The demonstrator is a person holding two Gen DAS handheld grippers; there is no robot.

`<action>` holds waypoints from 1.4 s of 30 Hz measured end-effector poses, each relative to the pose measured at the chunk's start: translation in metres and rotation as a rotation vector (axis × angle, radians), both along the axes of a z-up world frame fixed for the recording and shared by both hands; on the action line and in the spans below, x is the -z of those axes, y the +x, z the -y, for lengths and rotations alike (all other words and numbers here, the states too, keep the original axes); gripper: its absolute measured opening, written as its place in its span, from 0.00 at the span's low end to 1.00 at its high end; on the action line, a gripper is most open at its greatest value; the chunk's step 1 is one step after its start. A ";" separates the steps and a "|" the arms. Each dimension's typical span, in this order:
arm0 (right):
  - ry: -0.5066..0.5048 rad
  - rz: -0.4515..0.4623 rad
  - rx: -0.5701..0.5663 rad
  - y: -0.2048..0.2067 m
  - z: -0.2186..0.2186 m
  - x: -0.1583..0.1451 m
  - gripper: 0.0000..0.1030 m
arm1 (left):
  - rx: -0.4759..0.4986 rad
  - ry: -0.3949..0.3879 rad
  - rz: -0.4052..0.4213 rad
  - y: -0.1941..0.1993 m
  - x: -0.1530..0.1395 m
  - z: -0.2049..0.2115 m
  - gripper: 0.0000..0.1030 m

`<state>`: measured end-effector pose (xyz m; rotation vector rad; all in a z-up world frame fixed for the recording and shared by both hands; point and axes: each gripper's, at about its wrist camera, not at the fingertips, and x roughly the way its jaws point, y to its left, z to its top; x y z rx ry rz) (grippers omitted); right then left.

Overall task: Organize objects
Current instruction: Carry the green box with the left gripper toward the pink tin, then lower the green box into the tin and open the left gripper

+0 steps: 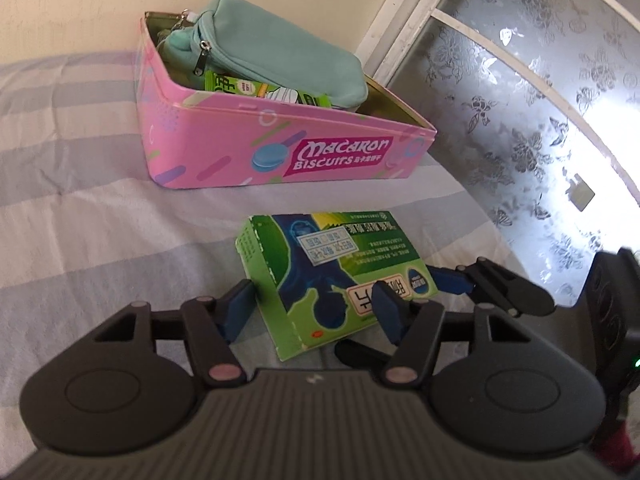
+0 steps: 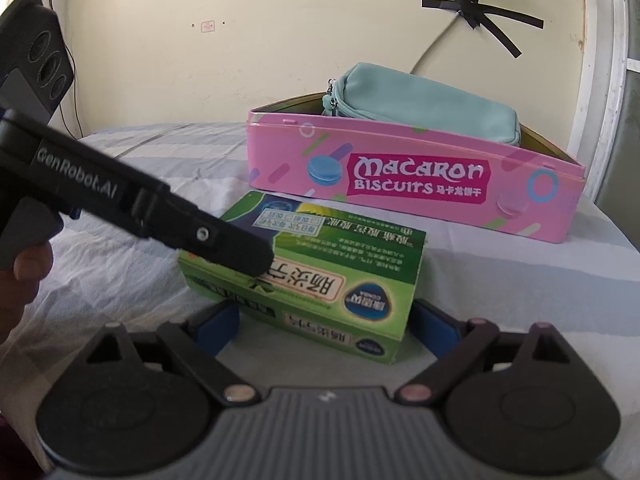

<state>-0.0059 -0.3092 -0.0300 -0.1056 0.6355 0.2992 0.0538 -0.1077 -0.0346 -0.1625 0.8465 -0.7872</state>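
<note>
Surface: a bed sheet (image 1: 80, 208) with pale grey and lilac stripes carries everything; it looks soft, so things may tip when pressed.

Box: the green medicine box (image 1: 332, 276) lies on the sheet, just in front of the tin, its printed face up and its near end raised a little.

Tin: the pink biscuit tin (image 1: 248, 148) stands open behind it, already holding a mint pouch (image 1: 280, 60) and a green packet (image 1: 264, 90).

Left hand-held gripper (image 1: 316, 304): its blue pads straddle the near corner of the box; the left pad lies against the side, the right pad sits over the printed top. I cannot tell whether it really pinches yet.

Right hand-held gripper (image 2: 326, 326): its pads stand on both short ends of the box, close to or against the card; whether they press is not clear either.

Step in hand, as I judge it: getting a firm hold on the box so it can go into the tin.

Doing it well: square the left pads on two opposite flat sides, not a corner and a face, or the box may twist out. Close gently, since thin card dents.

Room in the tin: free space shows at the right end, beside the pouch; aim there, long side along the tin.
</note>
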 end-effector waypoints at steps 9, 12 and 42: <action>0.066 0.011 0.009 -0.001 0.010 0.000 0.87 | -0.023 0.032 -0.012 0.008 -0.004 0.008 0.54; 0.082 0.018 0.011 -0.003 0.014 -0.001 0.85 | -0.034 0.037 -0.004 0.003 -0.005 0.010 0.54; 0.071 0.188 -0.029 0.207 0.059 -0.134 0.81 | -0.188 0.043 0.258 0.162 -0.144 0.095 0.59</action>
